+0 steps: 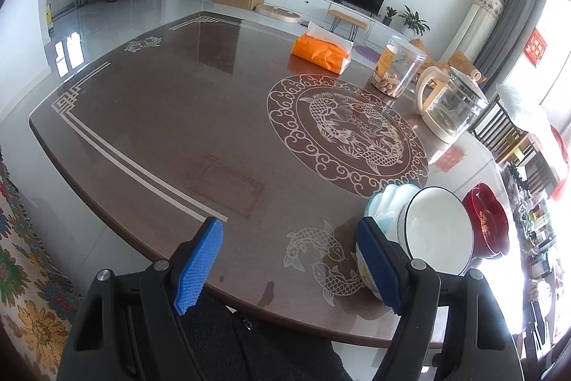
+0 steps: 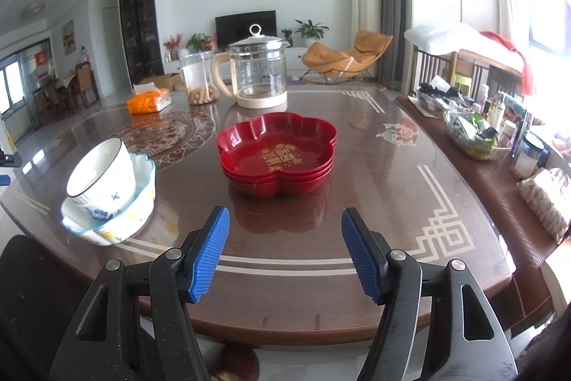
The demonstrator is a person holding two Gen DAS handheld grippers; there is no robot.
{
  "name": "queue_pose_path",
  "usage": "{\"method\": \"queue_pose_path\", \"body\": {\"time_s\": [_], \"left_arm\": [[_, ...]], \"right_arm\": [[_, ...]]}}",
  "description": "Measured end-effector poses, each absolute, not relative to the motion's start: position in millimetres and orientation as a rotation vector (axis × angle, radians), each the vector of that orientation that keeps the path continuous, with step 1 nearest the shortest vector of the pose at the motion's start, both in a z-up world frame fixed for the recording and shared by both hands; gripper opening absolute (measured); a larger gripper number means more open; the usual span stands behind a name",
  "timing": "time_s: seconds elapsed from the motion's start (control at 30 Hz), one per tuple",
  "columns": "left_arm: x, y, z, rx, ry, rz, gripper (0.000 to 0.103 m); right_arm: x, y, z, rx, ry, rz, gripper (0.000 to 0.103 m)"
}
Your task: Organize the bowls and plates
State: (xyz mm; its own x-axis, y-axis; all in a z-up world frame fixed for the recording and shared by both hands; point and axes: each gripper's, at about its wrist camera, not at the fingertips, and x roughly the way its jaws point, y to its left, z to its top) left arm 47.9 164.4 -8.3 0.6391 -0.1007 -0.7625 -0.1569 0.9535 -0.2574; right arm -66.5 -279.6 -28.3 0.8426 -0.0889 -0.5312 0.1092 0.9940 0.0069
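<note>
Both jaws stand apart, gripping nothing: left gripper, right gripper. On the brown table, red plates sit stacked centrally; left of them, a white bowl tilts inside nested bowls.

The left gripper is seen with its blue pads set wide apart and nothing between them. Beneath it lies the brown table, patterned with a fish medallion. At four o'clock, nested bowls are stacked just beside the right pad; whether they touch cannot be told. Red plates are placed just beyond. At two o'clock a glass kettle, a clear jar and an orange tissue pack are found.
</note>
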Motion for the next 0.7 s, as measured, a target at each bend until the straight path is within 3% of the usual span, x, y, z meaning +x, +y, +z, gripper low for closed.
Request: {"method": "queue_pose_path", "body": {"time_s": [0.7], "left_arm": [[48.1, 169.8, -14.0, -0.340, 0.899, 0.040, 0.077]], "right_arm": [[-74.8, -276.5, -21.6, -0.006, 0.513, -0.135, 0.069]]}}
